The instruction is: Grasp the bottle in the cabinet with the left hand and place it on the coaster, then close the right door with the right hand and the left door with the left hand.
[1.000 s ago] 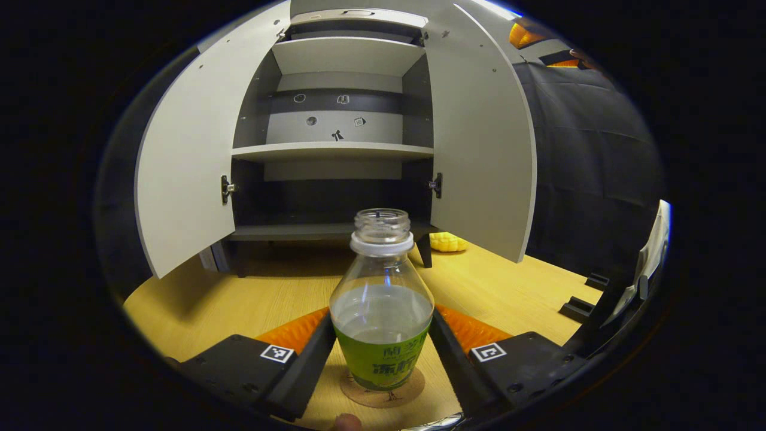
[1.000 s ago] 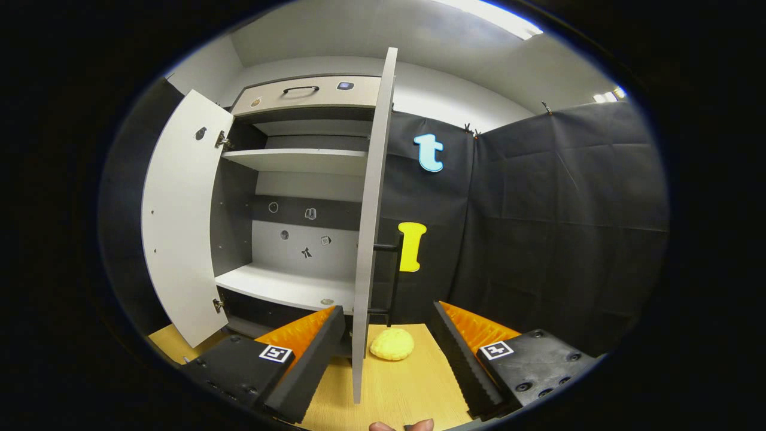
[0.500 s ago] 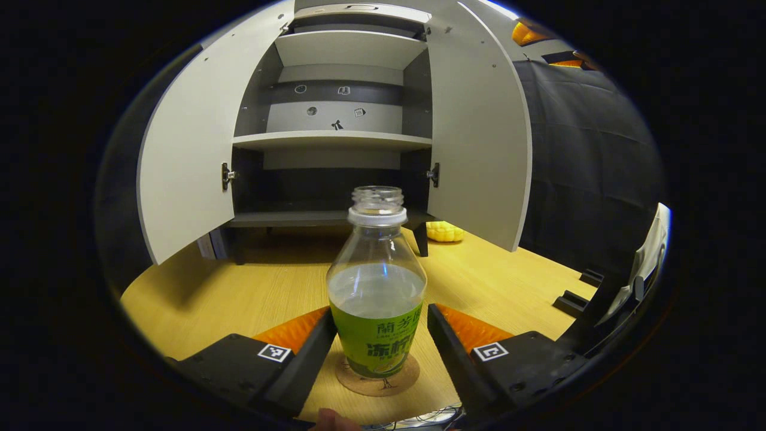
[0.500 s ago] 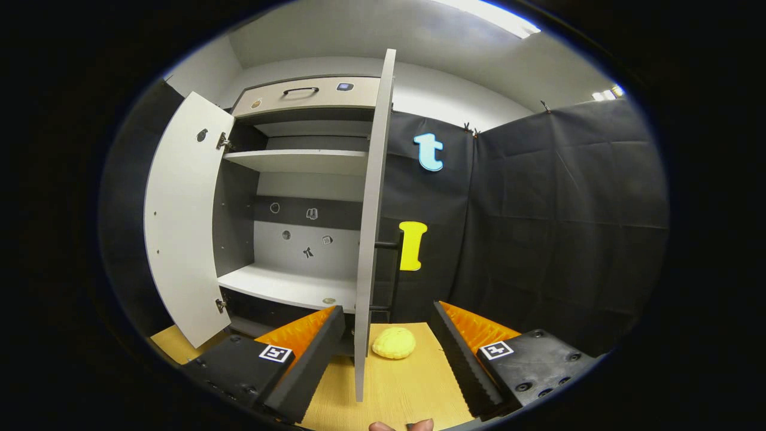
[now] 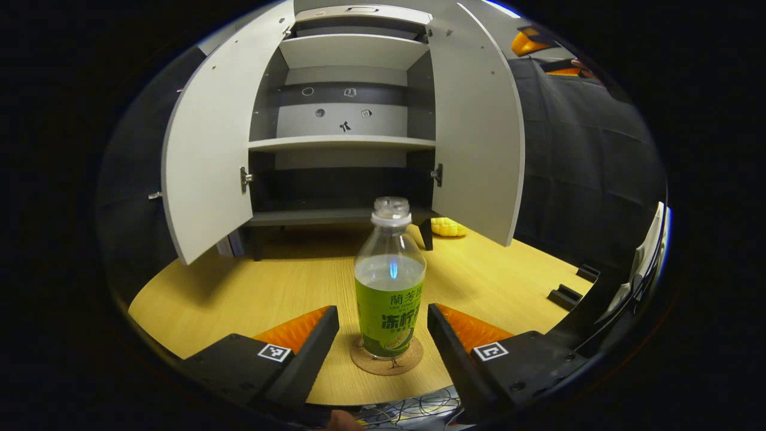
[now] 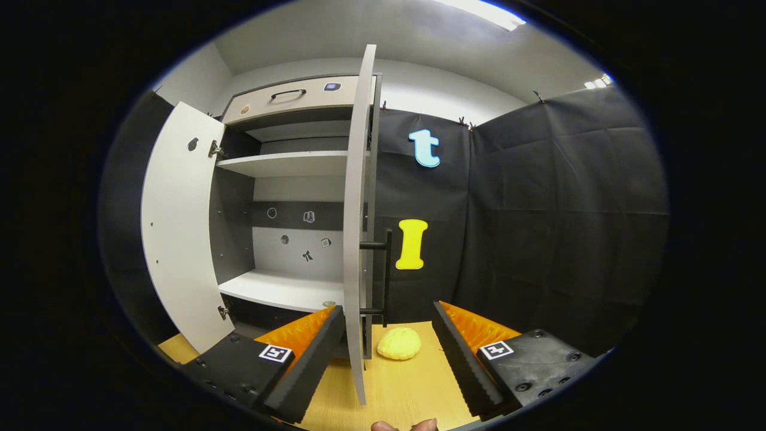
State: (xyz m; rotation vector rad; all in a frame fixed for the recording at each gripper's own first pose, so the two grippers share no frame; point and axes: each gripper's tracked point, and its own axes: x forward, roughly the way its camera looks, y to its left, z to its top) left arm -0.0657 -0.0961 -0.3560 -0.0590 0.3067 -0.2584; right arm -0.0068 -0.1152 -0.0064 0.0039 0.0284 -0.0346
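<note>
In the left gripper view a clear bottle [image 5: 389,281] with a green label stands upright on a round cork coaster [image 5: 386,362] on the wooden table. My left gripper [image 5: 383,335] is open, its fingers apart from the bottle on either side and a little nearer the camera. Behind stands the cabinet with its left door [image 5: 209,143] and right door [image 5: 479,131] both swung open. In the right gripper view my right gripper [image 6: 388,341] is open, and the right door's edge [image 6: 354,239] stands between its fingers, near the left finger [image 6: 311,353]. The door's black handle [image 6: 383,275] shows beside it.
A yellow lumpy object [image 6: 398,343] lies on the wooden table [image 5: 239,293] by the cabinet's right foot, also seen as the yellow object [image 5: 447,227] in the left gripper view. Black brackets [image 5: 565,294] sit at the table's right edge. Cables [image 5: 413,407] hang at the near edge.
My left gripper has drawn back from the bottle, which stays standing on the coaster. My right gripper has shifted a little, bringing the door's handle into sight.
</note>
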